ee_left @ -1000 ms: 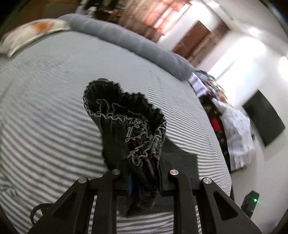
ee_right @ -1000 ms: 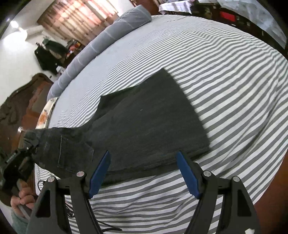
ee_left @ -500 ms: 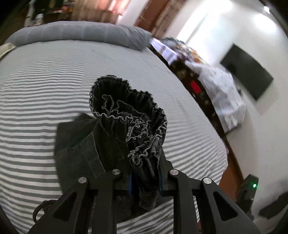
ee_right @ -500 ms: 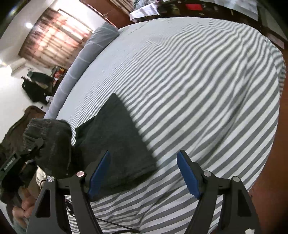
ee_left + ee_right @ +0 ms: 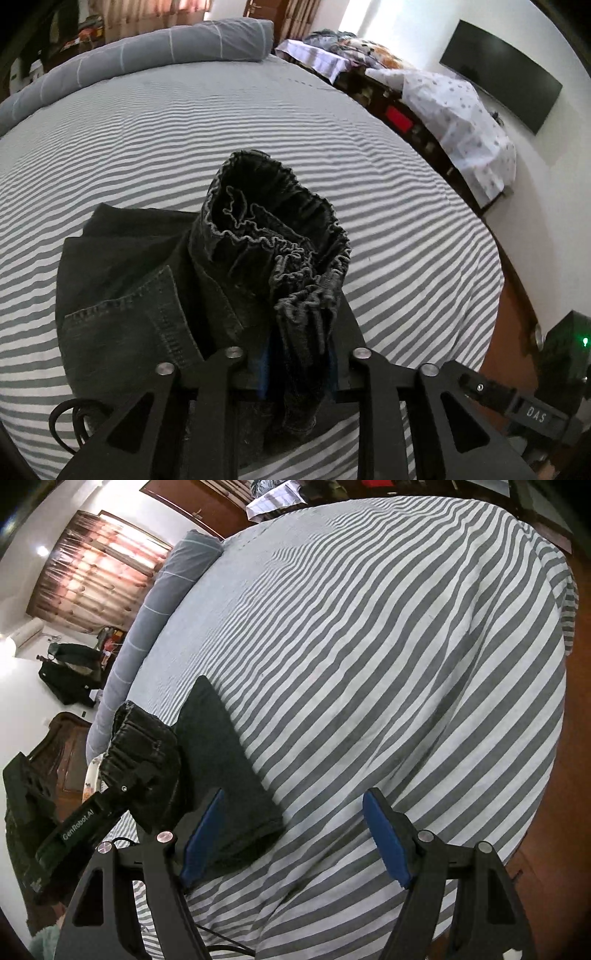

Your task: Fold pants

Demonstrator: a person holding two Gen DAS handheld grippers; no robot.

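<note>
Dark grey denim pants (image 5: 122, 295) lie folded on the striped bed (image 5: 388, 206), back pocket up. Their gathered elastic waistband (image 5: 273, 229) stands bunched up between the jaws of my left gripper (image 5: 299, 365). The jaws are opening, and the fabric still fills the gap between the blue pads. In the right wrist view the left gripper (image 5: 136, 775) holds that bunch just above the folded pants (image 5: 221, 760). My right gripper (image 5: 291, 834) hangs open over the bed's near edge. Its left finger is over the fold's near corner and nothing is gripped.
A long grey bolster (image 5: 147, 55) lies along the far side of the bed. Low furniture draped in white cloth (image 5: 454, 110) and a dark wall screen (image 5: 498, 81) stand to the right. Wooden floor (image 5: 513, 314) shows past the bed's edge. A black cable (image 5: 70, 417) lies near the left gripper.
The left gripper carried the waistband across and down over the legs, doubling the pants into a shorter stack. Its jaws have parted slightly. The right gripper swung toward the bed's edge, still open.
</note>
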